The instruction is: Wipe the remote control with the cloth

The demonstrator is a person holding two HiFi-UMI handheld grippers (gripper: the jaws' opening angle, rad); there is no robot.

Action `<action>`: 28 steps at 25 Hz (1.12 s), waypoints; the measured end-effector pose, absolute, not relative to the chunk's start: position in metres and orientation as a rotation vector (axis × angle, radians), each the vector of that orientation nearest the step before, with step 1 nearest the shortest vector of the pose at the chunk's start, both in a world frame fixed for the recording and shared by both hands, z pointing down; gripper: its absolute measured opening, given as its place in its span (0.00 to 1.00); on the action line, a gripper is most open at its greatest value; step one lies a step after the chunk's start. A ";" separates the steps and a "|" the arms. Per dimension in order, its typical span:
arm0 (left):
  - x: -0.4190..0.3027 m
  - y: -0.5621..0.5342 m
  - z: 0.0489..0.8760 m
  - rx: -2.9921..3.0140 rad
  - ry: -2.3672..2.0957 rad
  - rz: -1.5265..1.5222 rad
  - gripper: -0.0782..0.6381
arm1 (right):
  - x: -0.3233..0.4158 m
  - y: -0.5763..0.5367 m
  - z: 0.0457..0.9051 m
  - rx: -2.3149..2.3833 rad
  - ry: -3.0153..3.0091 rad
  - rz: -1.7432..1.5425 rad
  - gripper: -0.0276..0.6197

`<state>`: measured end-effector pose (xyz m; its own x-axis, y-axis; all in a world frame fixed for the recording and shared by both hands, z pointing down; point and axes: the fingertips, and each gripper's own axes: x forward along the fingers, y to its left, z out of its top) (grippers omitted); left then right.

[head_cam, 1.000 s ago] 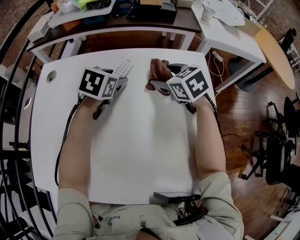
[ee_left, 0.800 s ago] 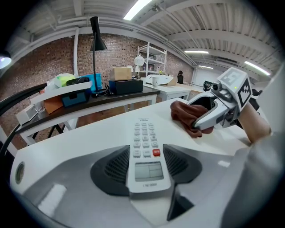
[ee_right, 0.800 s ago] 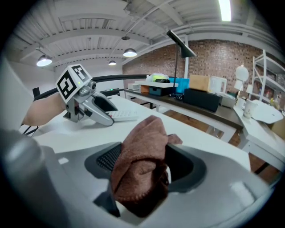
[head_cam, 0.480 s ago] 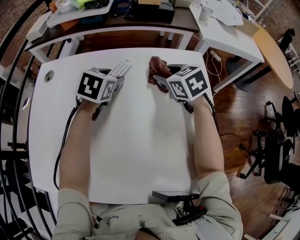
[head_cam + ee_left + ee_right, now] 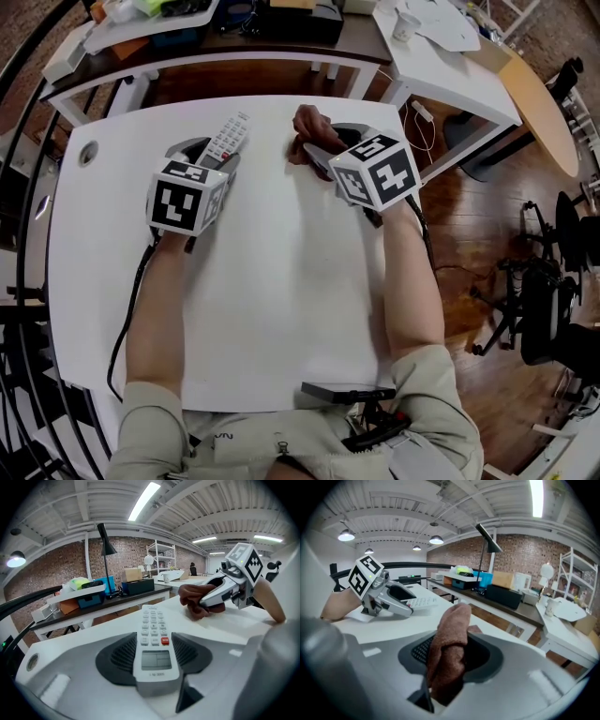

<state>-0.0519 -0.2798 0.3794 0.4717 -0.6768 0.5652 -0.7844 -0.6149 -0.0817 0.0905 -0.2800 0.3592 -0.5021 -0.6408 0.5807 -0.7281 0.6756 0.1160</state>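
Note:
A white remote control [image 5: 226, 137] with grey buttons lies lengthwise between my left gripper's [image 5: 214, 157] jaws, whose dark pads press on its near end. In the left gripper view the remote [image 5: 152, 625] points away from me over the white table [image 5: 281, 309]. A brown cloth [image 5: 306, 128] sits bunched on the table at the back, in my right gripper [image 5: 315, 155]. The right gripper view shows the cloth [image 5: 452, 630] standing upright between that gripper's [image 5: 450, 656] jaws, which are closing on it. The two grippers sit side by side, a short gap apart.
A dark side table [image 5: 234, 28] loaded with boxes stands behind the white one, and a white desk [image 5: 450, 56] is at the back right. A black device [image 5: 347, 392] lies at the near edge. A cable hole [image 5: 87, 153] marks the left corner.
The right jaws have narrowed around the cloth, which now stands squeezed between them. The left gripper has tipped, its marker cube nearer me, with the remote still in its jaws.

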 end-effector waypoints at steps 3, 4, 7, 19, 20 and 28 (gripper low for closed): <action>-0.053 -0.277 0.368 2.562 -1.325 0.802 0.45 | 0.091 -0.281 0.342 1.100 -2.308 0.131 0.26; -0.052 -0.276 0.363 2.579 -1.344 0.791 0.45 | 0.091 -0.281 0.336 1.117 -2.316 0.107 0.26; -0.049 -0.270 0.342 2.641 -1.406 0.750 0.45 | 0.090 -0.278 0.314 1.171 -2.344 0.020 0.26; -0.014 -0.194 0.250 2.929 -1.670 0.474 0.45 | 0.115 -0.192 0.189 1.465 -2.405 -0.582 0.25; -0.008 -0.187 0.245 2.960 -1.689 0.454 0.45 | 0.117 -0.183 0.180 1.479 -2.407 -0.624 0.25; 0.000 -0.188 0.209 3.117 -1.771 0.424 0.45 | 0.082 -0.171 0.132 1.538 -2.417 -0.851 0.25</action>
<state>0.0001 -0.1876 0.2086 0.5184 -0.8547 -0.0296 -0.7485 -0.4367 -0.4990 0.0816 -0.1714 0.1317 -0.4615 -0.8711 -0.1680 -0.7842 0.3121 0.5364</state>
